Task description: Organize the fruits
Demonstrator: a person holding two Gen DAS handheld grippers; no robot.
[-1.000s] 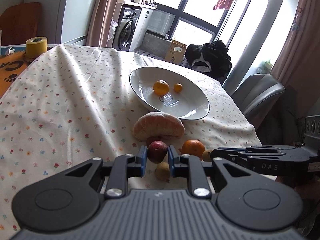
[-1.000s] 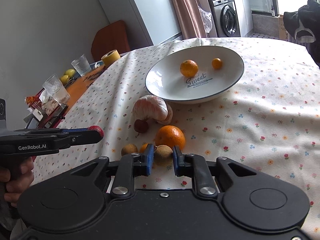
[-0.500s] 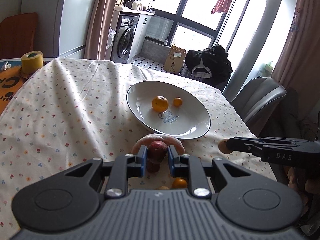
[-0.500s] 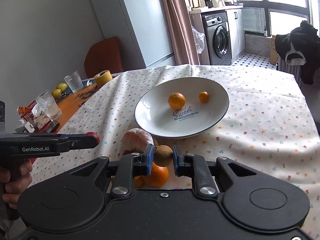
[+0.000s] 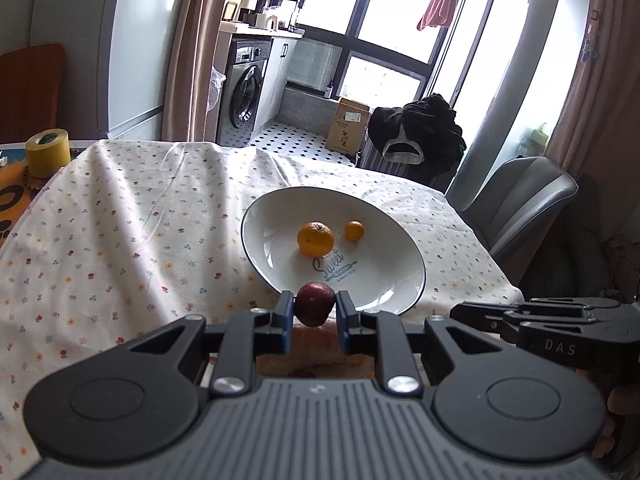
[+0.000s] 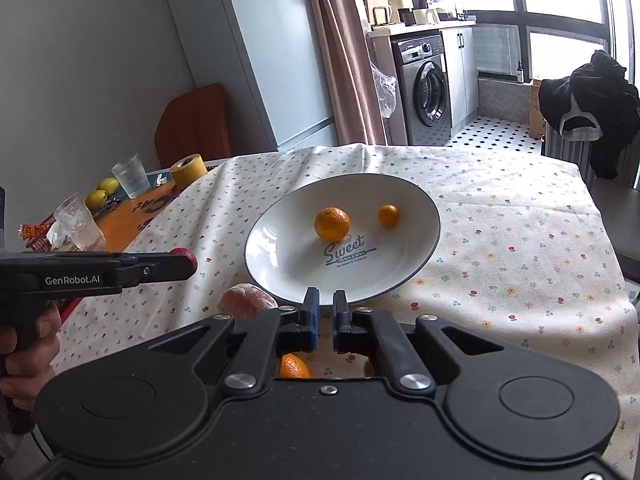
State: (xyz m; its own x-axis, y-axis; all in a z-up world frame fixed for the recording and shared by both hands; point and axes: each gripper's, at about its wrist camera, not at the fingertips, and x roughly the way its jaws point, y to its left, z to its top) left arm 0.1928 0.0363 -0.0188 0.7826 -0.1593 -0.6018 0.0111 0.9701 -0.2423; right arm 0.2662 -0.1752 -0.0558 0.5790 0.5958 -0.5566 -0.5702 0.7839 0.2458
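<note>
My left gripper (image 5: 313,309) holds the dark red fruit (image 5: 315,302) pinched between its fingers, and it has risen since a moment ago: the fruit now hangs over the near rim of the white plate (image 5: 376,216) instead of low by the peeled citrus (image 6: 246,303). My right gripper (image 6: 324,307) has changed more. Half a second ago a small brown fruit sat between its fingers; now the gap is narrow and bare, and I cannot tell where that fruit went. The orange (image 6: 332,223) and the small kumquat (image 6: 388,215) stay on the plate; another orange (image 6: 294,366) lies on the tablecloth (image 6: 500,240) below.
</note>
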